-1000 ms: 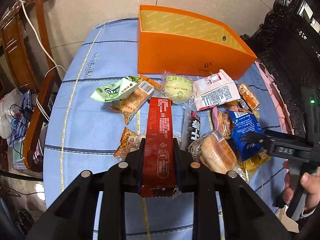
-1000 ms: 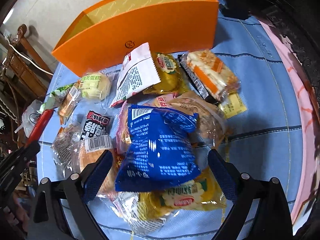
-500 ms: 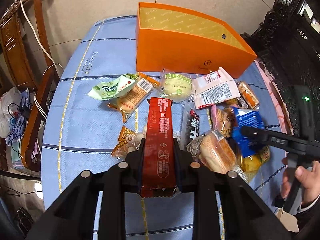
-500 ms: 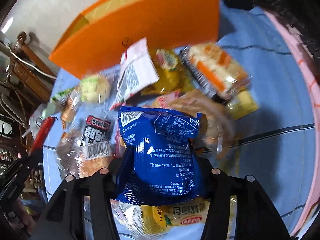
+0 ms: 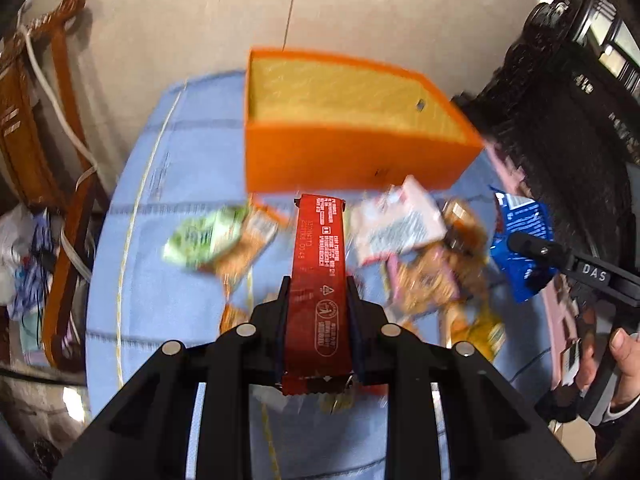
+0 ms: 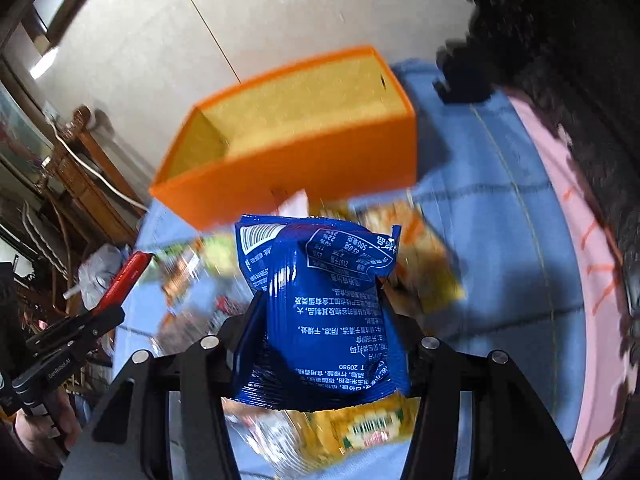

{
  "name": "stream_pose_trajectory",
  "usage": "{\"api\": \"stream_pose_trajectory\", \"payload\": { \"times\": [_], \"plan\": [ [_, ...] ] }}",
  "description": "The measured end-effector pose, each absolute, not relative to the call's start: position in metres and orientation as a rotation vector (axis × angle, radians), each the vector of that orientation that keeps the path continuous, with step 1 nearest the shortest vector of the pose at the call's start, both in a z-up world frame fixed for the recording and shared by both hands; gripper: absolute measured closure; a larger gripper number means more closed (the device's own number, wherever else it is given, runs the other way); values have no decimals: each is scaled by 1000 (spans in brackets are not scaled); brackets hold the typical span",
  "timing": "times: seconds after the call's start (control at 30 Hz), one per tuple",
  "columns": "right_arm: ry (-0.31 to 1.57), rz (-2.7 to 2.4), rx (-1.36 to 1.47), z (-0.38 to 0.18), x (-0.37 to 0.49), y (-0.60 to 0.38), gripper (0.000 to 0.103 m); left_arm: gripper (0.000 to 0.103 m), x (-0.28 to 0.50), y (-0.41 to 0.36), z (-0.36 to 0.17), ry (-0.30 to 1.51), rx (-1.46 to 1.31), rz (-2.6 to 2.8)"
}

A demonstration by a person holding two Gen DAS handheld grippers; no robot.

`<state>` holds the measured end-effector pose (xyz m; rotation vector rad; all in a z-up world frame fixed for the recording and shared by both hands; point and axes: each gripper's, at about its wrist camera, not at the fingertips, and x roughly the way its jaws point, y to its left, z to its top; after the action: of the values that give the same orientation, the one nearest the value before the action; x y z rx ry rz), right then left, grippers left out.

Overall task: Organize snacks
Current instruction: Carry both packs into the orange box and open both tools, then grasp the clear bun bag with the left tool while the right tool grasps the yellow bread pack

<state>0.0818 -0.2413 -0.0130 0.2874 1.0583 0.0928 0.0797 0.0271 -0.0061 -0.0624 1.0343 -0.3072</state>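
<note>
Orange box [image 5: 352,160] shows bare lining; left jaws clamp red packet [image 5: 318,276], right jaws squeeze blue bag [image 6: 328,320].

Box [image 5: 352,160] at the table's [image 5: 168,280] far side, open side up. Before it, loose snacks [image 5: 400,224] spread over the cloth, blurred, seemingly overlapping. Bar [image 5: 318,280] in the left gripper [image 5: 318,292], above the pile. Bag [image 6: 328,312] in the right gripper [image 6: 320,332], likewise raised, right of the bar. Chair [image 5: 44,160] left of the table.
</note>
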Motion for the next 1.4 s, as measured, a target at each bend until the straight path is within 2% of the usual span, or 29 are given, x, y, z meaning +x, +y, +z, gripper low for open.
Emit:
{"api": "stream_pose_trajectory", "payload": {
  "times": [0.3,0.57,0.6,0.63,0.67,0.7,0.77,0.83,1.0,1.07,1.1,1.13,1.4],
  "plan": [
    [916,130,276,44,166,-240,49,79,170,-7,44,930,-84,-324],
    [942,90,318,24,254,-247,49,78,259,-36,24,991,-106,-311],
    [948,82,315,18,258,-247,49,65,267,-35,19,1001,-118,-293],
    [956,74,308,13,265,-246,49,32,274,-35,15,1008,-127,-276],
    [966,57,292,6,271,-246,49,16,280,-35,13,1010,-130,-254],
    [978,40,275,1,275,-245,44,7,283,-33,12,990,-127,-217],
    [986,8,234,-6,277,-245,34,7,283,-27,12,963,-128,-221],
    [962,0,211,-8,272,-246,30,7,282,-23,8,968,-128,-226],
    [983,6,249,-18,249,-258,29,7,267,-10,-5,1013,-143,-219],
    [981,-7,241,-19,236,-261,19,7,255,-4,-7,1015,-139,-216],
    [981,-18,237,-19,230,-262,9,7,249,-4,-5,1016,-136,-216],
    [981,-27,234,-19,223,-264,5,7,243,-1,-4,1021,-133,-217],
    [1000,-61,222,-23,151,-278,4,7,180,22,2,1014,-92,-208]
  ]
}}
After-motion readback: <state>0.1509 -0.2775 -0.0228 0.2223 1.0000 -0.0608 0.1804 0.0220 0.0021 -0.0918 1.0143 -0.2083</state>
